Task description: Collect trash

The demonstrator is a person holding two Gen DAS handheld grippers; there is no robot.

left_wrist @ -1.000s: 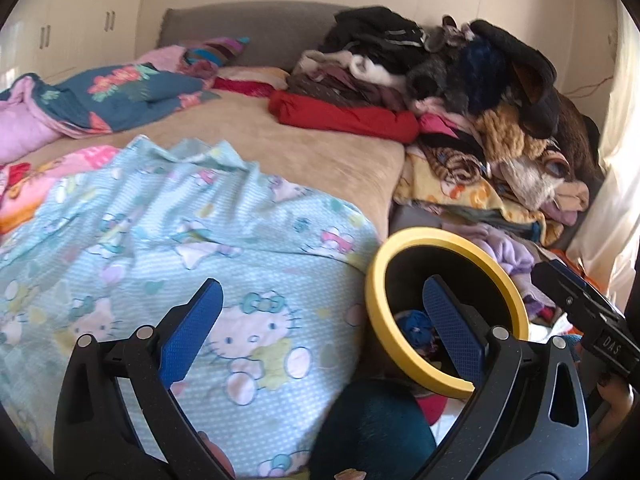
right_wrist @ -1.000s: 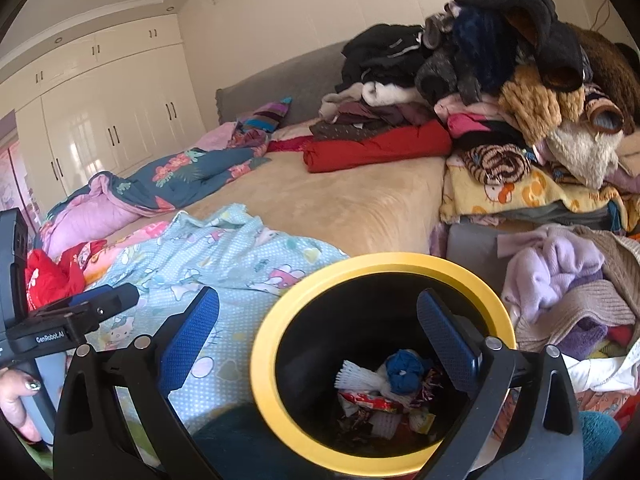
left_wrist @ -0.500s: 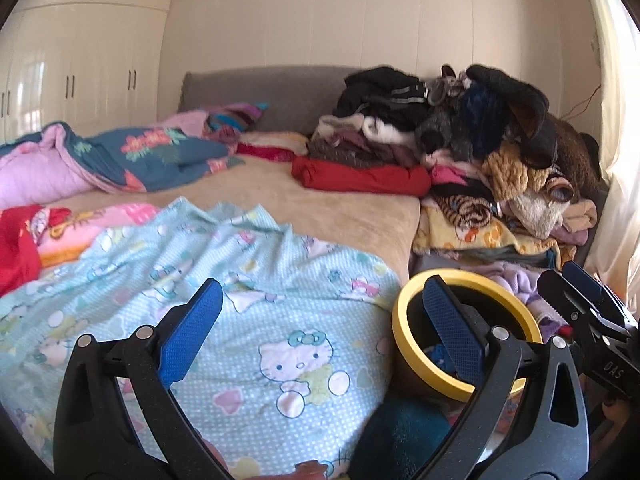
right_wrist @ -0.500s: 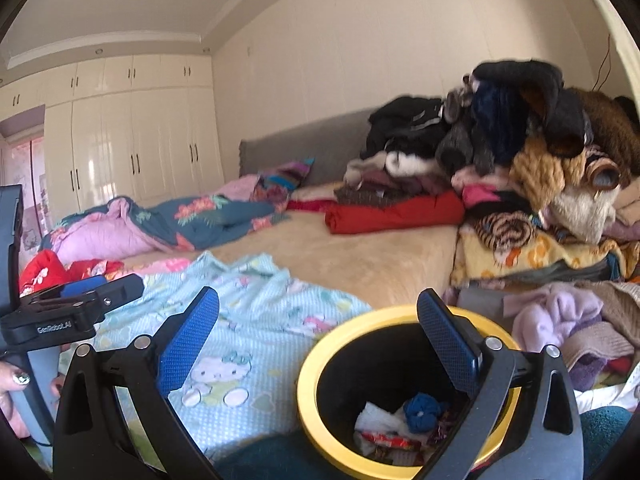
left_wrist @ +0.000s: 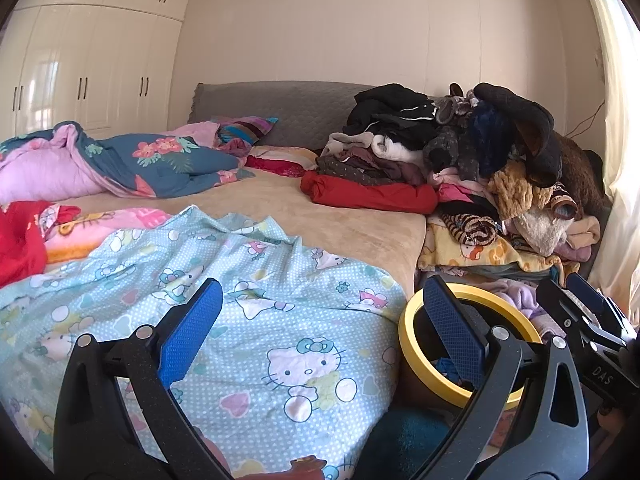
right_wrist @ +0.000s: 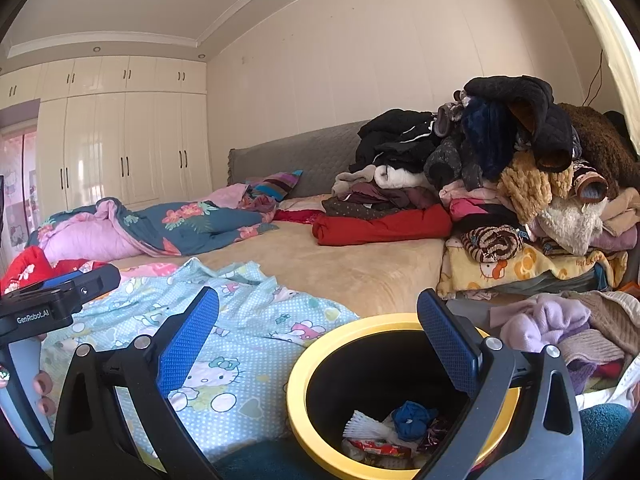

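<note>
Nearby, clothes pile towers behind the yellow-rimmed bin beside the bed.

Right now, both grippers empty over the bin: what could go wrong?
1. The yellow-rimmed bin sits tight against the Hello Kitty sheet; a low reach may snag fabric.
2. The right hand-held gripper is close to the left hand-held gripper; they could collide.

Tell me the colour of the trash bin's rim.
Yellow rim, black inside; clearest in the right wrist view.
</note>
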